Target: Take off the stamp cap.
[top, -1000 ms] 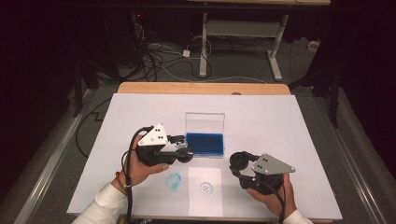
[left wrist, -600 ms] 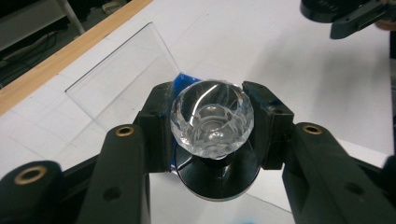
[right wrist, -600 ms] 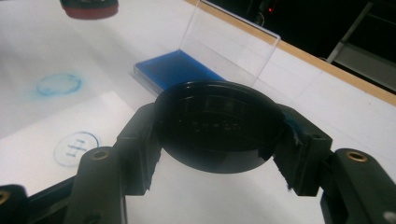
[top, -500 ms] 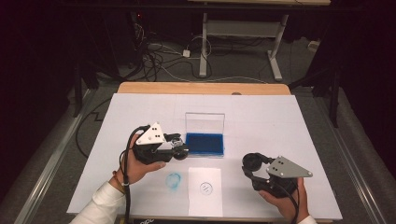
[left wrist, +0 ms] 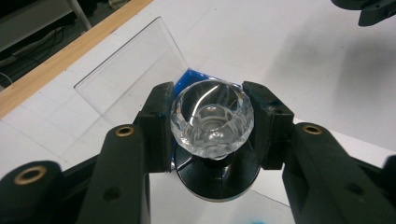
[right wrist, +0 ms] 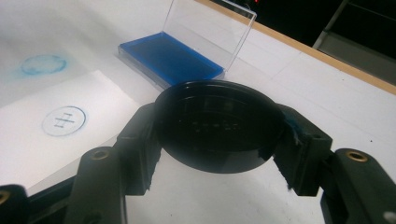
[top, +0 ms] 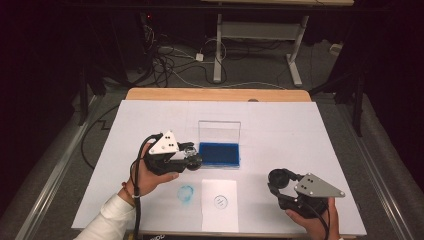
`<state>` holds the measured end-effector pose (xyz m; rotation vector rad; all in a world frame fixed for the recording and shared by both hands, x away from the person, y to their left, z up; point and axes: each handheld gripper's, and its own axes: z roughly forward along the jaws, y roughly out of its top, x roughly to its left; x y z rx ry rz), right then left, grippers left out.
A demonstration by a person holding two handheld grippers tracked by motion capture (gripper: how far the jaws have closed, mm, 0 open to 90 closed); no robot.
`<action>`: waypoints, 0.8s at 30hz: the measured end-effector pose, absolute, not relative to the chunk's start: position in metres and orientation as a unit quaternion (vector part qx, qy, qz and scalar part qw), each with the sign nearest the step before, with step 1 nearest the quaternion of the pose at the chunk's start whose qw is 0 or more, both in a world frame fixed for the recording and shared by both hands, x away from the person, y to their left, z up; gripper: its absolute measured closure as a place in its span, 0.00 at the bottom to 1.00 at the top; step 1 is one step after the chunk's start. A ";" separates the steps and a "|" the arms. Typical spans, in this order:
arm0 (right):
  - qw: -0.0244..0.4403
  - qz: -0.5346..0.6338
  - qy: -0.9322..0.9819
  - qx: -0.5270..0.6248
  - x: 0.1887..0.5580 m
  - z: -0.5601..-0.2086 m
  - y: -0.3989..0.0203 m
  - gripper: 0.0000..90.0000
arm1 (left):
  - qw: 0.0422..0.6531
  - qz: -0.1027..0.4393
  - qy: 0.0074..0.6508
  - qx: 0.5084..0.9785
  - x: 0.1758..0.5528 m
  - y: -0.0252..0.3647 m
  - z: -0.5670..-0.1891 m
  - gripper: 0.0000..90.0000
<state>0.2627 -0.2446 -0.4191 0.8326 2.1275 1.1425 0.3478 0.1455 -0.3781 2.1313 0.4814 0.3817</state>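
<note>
Left jaws: my left gripper (left wrist: 212, 126) is clamped on a stamp (left wrist: 212, 119), one pad on each side of its clear faceted knob; its black round base sits just under the knob, between my jaws.
Right jaws: my right gripper (right wrist: 217, 140) is closed on a black cap (right wrist: 217, 123), a shallow round lid held by its rim, hollow side toward the camera.
Left gripper's place: in the high view it (top: 192, 159) sits left of centre on the table, its tips at the near left corner of the ink pad (top: 219, 154). Whether the stamp touches the ink I cannot tell.
Right gripper's place: near right part of the table (top: 300, 125), with the cap (top: 278, 178) on its left end, well apart from the pad.
Container: the ink pad is a flat case lying open, its clear lid (top: 219, 132) standing upright along the far side; the tray holds a blue inked cushion.
Paper: a white sheet (top: 219, 202) lies near of the pad, bearing a small round blue print (top: 220, 201).
Smudge: a blue ring (top: 185, 193) sits on the table just left of the sheet.
Views: my left gripper view shows the knob's facets and the lid (left wrist: 130, 79) behind them. My right gripper view shows the print (right wrist: 64, 120) as a circle with crossed strokes, the ring (right wrist: 43, 65) and the cushion (right wrist: 170, 58), which the stamp partly hides from my left one.
</note>
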 end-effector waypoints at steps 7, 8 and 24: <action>0.294 0.430 0.794 0.314 0.263 -0.417 -0.247 0.43 | 0.438 0.155 0.183 0.866 0.357 0.132 -0.373 0.61; 0.295 0.429 0.794 0.314 0.264 -0.418 -0.247 0.43 | 0.437 0.155 0.183 0.867 0.359 0.130 -0.372 0.61; 0.293 0.424 0.797 0.315 0.265 -0.418 -0.249 0.43 | 0.422 0.146 0.181 0.876 0.388 0.106 -0.362 0.61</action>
